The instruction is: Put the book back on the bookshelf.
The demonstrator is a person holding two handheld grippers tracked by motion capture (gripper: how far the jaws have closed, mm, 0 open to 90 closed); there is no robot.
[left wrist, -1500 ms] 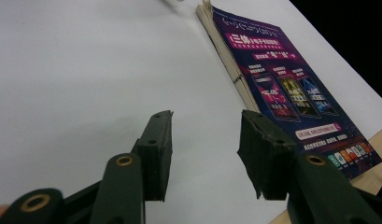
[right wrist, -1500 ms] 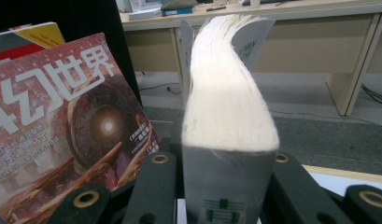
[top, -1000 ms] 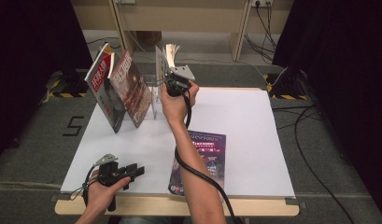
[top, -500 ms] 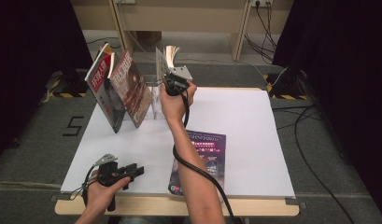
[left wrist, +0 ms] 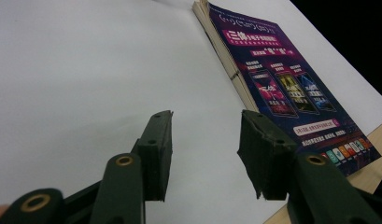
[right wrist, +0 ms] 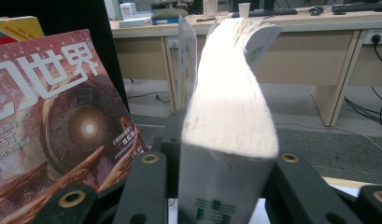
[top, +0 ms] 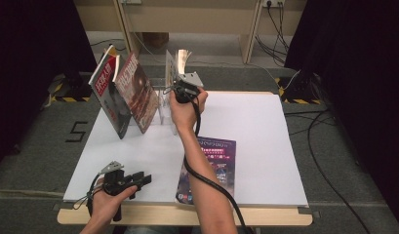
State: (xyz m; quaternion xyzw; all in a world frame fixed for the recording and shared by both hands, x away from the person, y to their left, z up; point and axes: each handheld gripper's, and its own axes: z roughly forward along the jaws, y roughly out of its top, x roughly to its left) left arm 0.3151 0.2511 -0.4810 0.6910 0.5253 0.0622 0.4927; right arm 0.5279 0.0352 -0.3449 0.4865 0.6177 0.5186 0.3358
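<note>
The magazine (right wrist: 62,135) leaning at the left of the right gripper view carries large white Chinese characters, "世界", over a glowing sphere on a reddish cover; a second one (top: 107,92) behind it in the high view has a red cover with white lettering too small to read. The purple magazine (left wrist: 291,88) lying flat near the table's front edge has a pink banner reading "三体" among smaller print, three pictured book covers and a row of small icons along its lower end. The upright book (right wrist: 226,140) between the right gripper's jaws shows a small green mark low on its white spine.

Compared with a second ago, the right gripper (top: 183,87) sits at nearly the same spot by the clear stand (top: 164,105), and its jaws have just been opening, with the book between them. Whether the pads press on the book cannot be told; its pages fan upward above the jaws.

The left gripper (left wrist: 205,154) rests low over the white table (left wrist: 86,70) near the front left, jaws moderately apart with nothing between them, the purple magazine lying just to its right.
</note>
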